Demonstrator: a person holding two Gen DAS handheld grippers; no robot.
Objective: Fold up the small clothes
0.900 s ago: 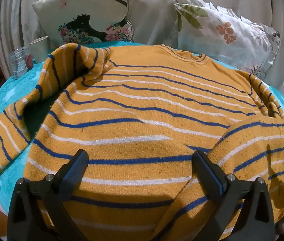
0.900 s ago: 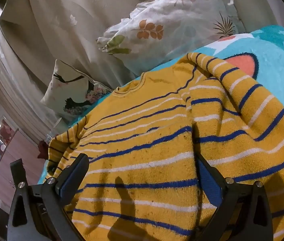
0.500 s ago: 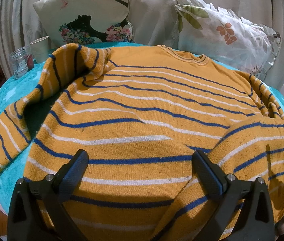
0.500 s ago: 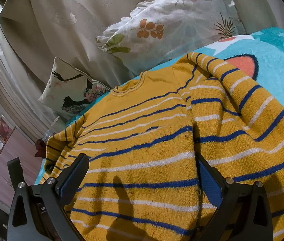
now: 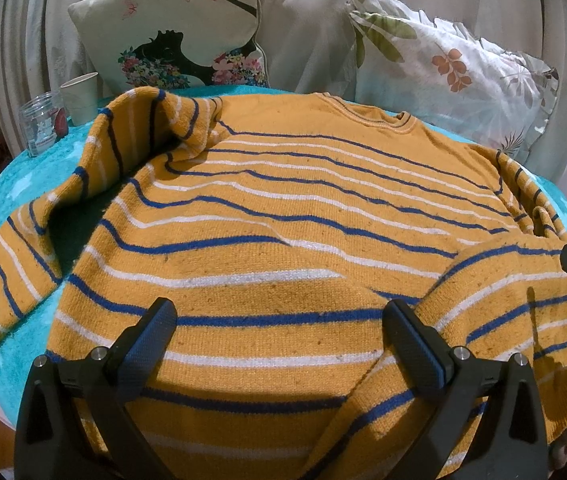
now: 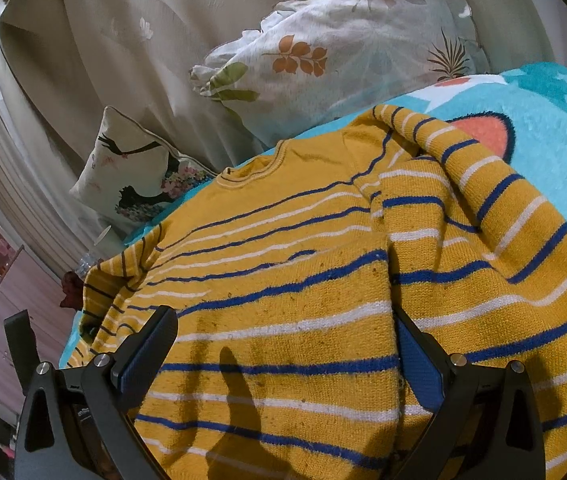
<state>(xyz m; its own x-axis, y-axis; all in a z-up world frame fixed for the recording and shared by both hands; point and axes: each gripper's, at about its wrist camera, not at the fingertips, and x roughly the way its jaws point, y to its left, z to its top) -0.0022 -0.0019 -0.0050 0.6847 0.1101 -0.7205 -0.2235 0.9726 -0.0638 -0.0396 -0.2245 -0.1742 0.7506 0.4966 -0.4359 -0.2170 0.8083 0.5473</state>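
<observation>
A yellow sweater [image 5: 291, 216] with blue and white stripes lies spread on a turquoise blanket [image 5: 31, 176], neck toward the pillows. Its left sleeve [image 5: 123, 148] is rumpled and raised; its right sleeve [image 5: 523, 300] is folded over the body. My left gripper [image 5: 279, 324] is open, hovering over the sweater's lower middle. My right gripper [image 6: 283, 332] is open over the sweater's [image 6: 283, 280] lower right part, next to the folded sleeve [image 6: 483, 248]. Neither holds cloth. The right gripper's finger shows at the right edge of the left wrist view.
Two patterned pillows [image 5: 187, 32] [image 5: 451, 64] lean against a curtain at the back. A paper cup [image 5: 81, 96] and a clear jar [image 5: 43, 120] stand at the back left on the blanket. The blanket [image 6: 555, 128] extends to the right of the sweater.
The right wrist view has shifted slightly closer over the sweater. The left gripper has hardly moved. The sweater lies as before.
</observation>
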